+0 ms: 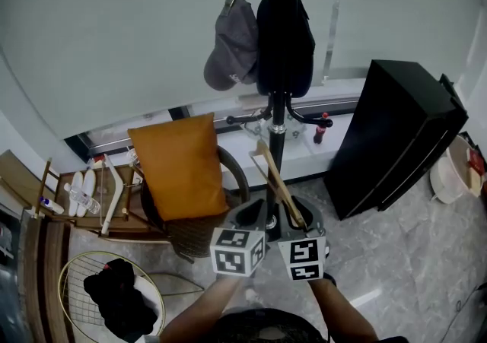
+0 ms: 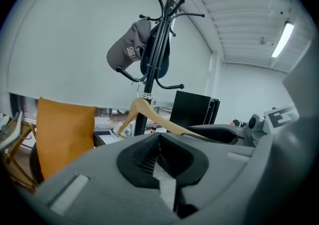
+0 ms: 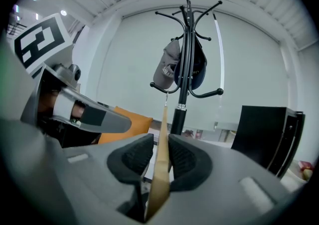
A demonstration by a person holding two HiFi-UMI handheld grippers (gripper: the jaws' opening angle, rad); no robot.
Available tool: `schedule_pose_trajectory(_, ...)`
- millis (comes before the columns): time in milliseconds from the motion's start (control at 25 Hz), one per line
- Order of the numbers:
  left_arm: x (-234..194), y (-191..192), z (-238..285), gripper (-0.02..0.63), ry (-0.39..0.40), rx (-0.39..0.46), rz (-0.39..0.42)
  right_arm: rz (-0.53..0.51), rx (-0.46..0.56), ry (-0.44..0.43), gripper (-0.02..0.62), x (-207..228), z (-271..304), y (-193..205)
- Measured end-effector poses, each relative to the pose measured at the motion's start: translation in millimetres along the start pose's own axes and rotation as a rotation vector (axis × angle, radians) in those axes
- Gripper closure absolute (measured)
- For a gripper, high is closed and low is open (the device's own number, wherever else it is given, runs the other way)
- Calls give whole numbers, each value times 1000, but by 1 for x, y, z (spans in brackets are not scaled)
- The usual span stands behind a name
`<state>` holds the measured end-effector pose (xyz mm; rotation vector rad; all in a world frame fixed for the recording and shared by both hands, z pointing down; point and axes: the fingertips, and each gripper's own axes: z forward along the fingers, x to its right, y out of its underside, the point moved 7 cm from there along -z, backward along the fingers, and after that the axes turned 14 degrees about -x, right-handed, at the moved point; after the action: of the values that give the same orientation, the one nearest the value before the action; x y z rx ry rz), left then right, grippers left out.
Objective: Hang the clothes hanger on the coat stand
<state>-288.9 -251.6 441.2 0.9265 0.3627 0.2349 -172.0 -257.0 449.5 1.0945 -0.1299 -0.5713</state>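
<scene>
**Hanger in my right tongs, aimed at the stand straight ahead**

My right tongs [image 3: 160,151] pinch the low end of the wooden hanger [image 3: 162,169]. Its long axis runs away from me, up and forward, toward the pole of the coat stand [image 3: 183,59]. In the right gripper view its small wire hook [image 3: 167,97] lines up just under the stand's lower left arm, beside the pole. My left tongs [image 2: 159,151] are pressed together on nothing and sit just beside the right ones, so the right hand is the one placed to do the hanging. A grey cap [image 1: 232,45] and a dark bag [image 1: 285,41] fill upper pegs. The lower right arm [image 3: 212,92] looks bare. I judge the hook must rise, then come down over an arm.
</scene>
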Motion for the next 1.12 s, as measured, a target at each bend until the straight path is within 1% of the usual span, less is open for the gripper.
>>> schedule_pose_trajectory(680,19,13,-18,601,-21,10,-19,-5,13,-38,508,-3,-27,6)
schedule_pose_trajectory(1120,43,20,-26,601,-9,16,-13,7,29,-57,508,-2,-54,8)
